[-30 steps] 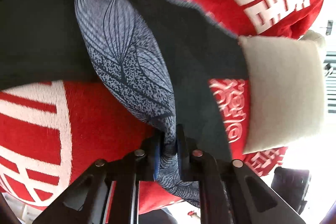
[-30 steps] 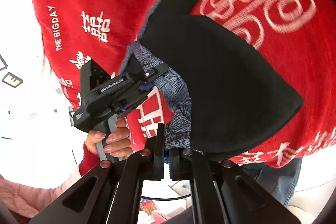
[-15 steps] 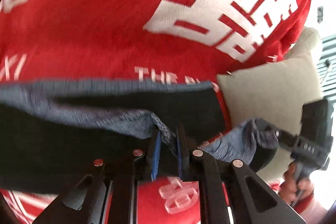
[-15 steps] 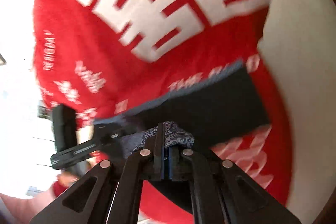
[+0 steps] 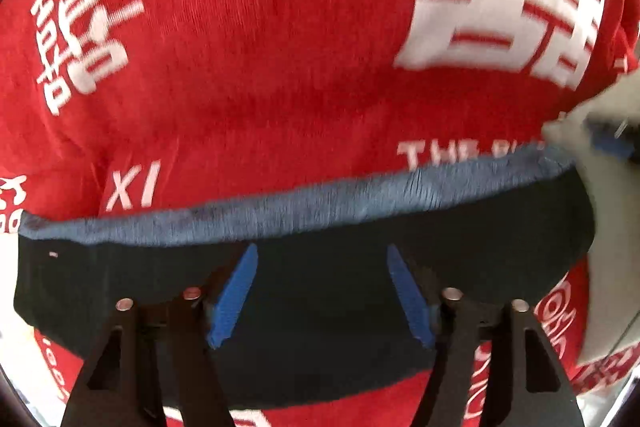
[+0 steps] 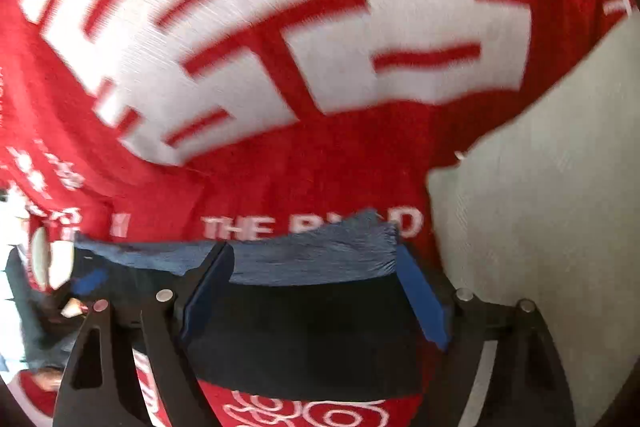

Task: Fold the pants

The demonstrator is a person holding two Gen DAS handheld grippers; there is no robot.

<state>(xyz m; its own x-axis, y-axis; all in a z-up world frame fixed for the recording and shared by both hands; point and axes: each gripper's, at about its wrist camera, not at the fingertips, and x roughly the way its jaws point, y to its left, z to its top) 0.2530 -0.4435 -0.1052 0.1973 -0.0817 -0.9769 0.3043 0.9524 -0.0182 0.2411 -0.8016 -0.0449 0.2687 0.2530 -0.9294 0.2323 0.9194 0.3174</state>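
Note:
The dark pants [image 5: 320, 331] lie folded flat on the red blanket [image 5: 248, 79], their blue-grey edge [image 5: 320, 215] turned away from me. My left gripper [image 5: 322, 275] points down over them with its jaws opening. The blue pads [image 5: 236, 291] stand apart and press on no cloth. In the right wrist view the pants [image 6: 304, 339] lie under my right gripper [image 6: 316, 291], whose jaws are also opening, with the blue-grey edge [image 6: 316, 255] between the fingertips and nothing gripped. The left gripper [image 6: 88, 279] shows blurred at that view's left edge.
The blanket carries large white characters [image 6: 248, 39] and small lettering. A cream pillow [image 6: 540, 227] lies right beside the pants' right end and also shows as the pillow [image 5: 604, 235] in the left wrist view. A hand [image 6: 72, 307] holds the left gripper.
Both grippers were shut on the pants' cloth and have let go. The pants, lifted and hanging a second ago, now lie flat on the blanket. Both views swung down and to the right.

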